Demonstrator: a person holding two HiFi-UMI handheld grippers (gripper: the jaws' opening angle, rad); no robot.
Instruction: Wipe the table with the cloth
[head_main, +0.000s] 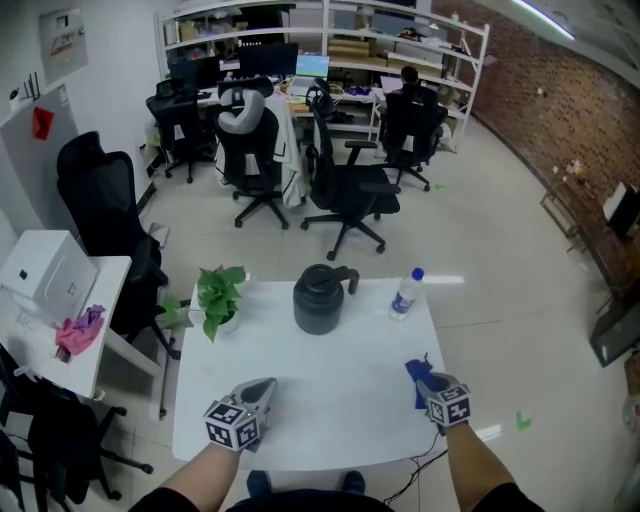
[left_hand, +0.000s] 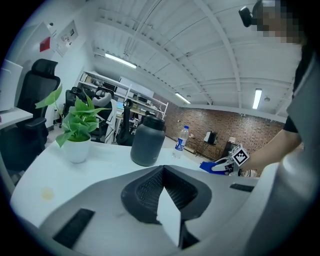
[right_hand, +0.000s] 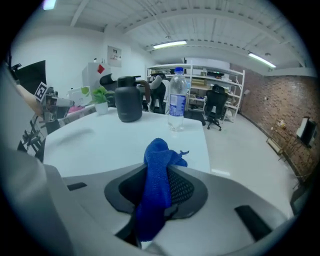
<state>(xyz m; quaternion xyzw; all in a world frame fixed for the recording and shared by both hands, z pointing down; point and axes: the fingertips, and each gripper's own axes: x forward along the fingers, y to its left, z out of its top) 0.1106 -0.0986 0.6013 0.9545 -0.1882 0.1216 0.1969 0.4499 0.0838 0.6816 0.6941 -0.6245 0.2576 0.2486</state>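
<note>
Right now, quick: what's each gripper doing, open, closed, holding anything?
Left gripper: closed, nothing between its jaws.
Right gripper: closed on the blue cloth.

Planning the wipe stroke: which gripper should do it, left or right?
Right. The right gripper grips the blue cloth at the table's right edge. The left gripper is empty, jaws together, across the table from the cloth.
</note>
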